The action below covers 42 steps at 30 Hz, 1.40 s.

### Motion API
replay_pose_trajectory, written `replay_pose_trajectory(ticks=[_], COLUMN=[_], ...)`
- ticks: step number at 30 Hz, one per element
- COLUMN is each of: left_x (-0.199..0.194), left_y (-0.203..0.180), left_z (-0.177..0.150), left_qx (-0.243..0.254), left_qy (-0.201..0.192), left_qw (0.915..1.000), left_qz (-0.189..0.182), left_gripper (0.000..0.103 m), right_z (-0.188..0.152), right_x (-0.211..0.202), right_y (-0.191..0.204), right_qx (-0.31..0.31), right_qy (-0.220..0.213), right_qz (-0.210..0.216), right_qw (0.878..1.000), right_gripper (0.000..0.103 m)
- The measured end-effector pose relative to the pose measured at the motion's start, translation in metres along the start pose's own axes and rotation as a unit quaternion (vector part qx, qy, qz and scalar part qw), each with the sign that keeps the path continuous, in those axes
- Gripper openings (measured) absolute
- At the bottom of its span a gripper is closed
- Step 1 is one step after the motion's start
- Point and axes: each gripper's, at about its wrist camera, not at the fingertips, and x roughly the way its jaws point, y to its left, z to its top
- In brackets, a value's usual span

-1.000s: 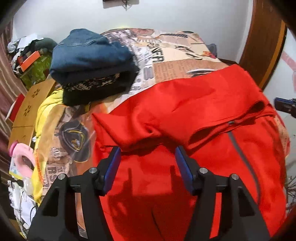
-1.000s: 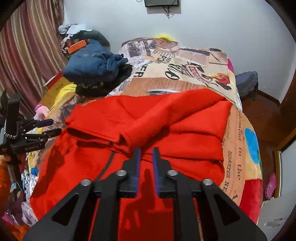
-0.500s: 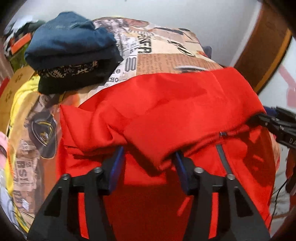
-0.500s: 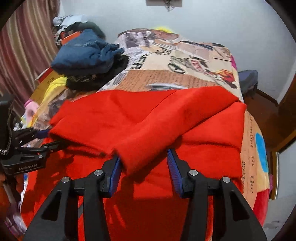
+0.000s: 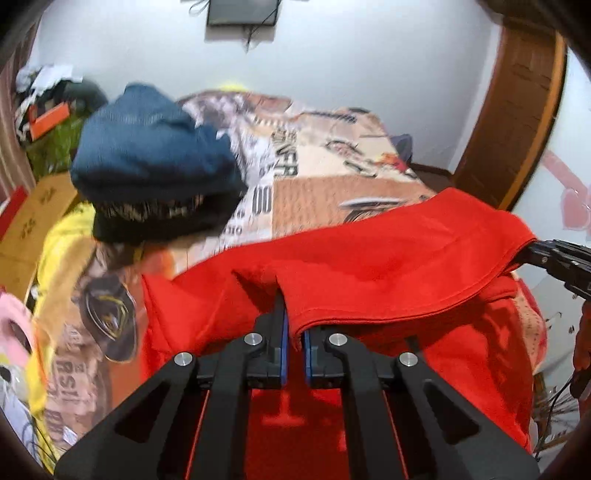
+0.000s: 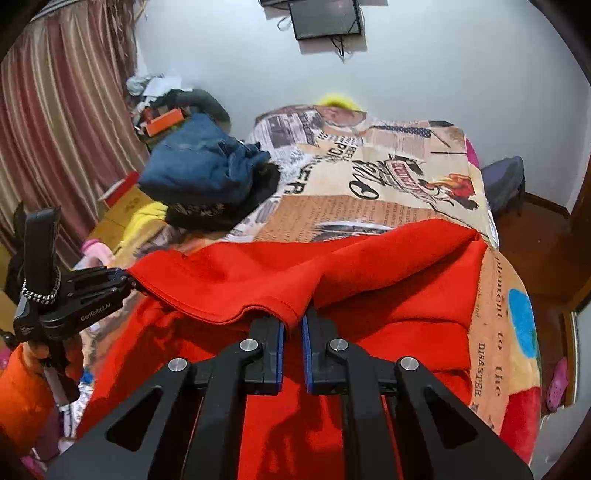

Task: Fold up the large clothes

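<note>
One red garment (image 6: 369,280) lies on one printed bedspread (image 6: 369,192). Two folded clothes are stacked: one blue (image 6: 199,166), one dark patterned (image 6: 207,214). One wall screen (image 6: 325,16) hangs above.

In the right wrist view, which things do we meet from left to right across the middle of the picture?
Striped curtain → left gripper → blue folded clothes → red garment → printed bedspread → wooden floor.
</note>
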Motion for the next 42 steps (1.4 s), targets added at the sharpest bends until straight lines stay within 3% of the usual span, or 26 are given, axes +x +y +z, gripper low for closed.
replay_pose_trajectory(ticks=[4,11,14,15,16,19,27,32,35,39,42], left_x=[-0.008,0.02,0.027,0.028,0.028,0.021,-0.008,-0.024,-0.027,-0.011,0.014], left_y=[-0.002,-0.006,-0.009,-0.01,-0.01,-0.006,0.023,0.043,0.058,0.074,0.084], left_z=[-0.006,-0.047,-0.062,-0.067,-0.07,-0.074,-0.063,-0.049,-0.034,-0.017,-0.013], left_qx=[0.013,0.034,0.043,0.046,0.051,0.052,0.019,0.014,-0.007,-0.03,-0.057], left_qy=[0.006,0.082,0.106,0.112,0.112,0.101,0.09,0.071,0.054,0.05,0.066], left_qw=[0.9999,0.996,0.9934,0.9924,0.9918,0.9919,0.9948,0.995,0.9961,0.9944,0.9921], left_qz=[-0.002,0.002,0.009,0.02,0.037,0.058,0.043,0.068,0.069,0.088,0.09], left_gripper=[0.005,0.012,0.028,0.04,0.051,0.066,0.069,0.07,0.072,0.074,0.074], right_z=[-0.018,-0.051,-0.057,-0.059,-0.061,-0.065,-0.058,-0.034,-0.018,-0.003,0.001], right_x=[-0.002,0.019,0.017,0.015,0.013,0.005,-0.011,-0.018,-0.014,-0.002,0.02], right_y=[0.003,-0.004,-0.006,-0.006,-0.006,-0.007,-0.03,-0.044,-0.045,-0.045,-0.047], right_qx=[-0.004,0.016,0.013,0.01,0.006,-0.002,0.015,0.044,0.056,0.073,0.087], right_qy=[0.02,0.072,0.077,0.075,0.073,0.071,0.07,0.039,0.022,-0.001,0.008], right_qz=[-0.002,-0.01,-0.016,-0.019,-0.02,-0.028,-0.072,-0.069,-0.061,-0.054,-0.049], right_qw=[1.0,0.997,0.997,0.997,0.997,0.997,0.995,0.996,0.996,0.996,0.995], right_gripper=[0.007,0.007,0.007,0.007,0.007,0.007,0.008,0.008,0.018,0.044,0.047])
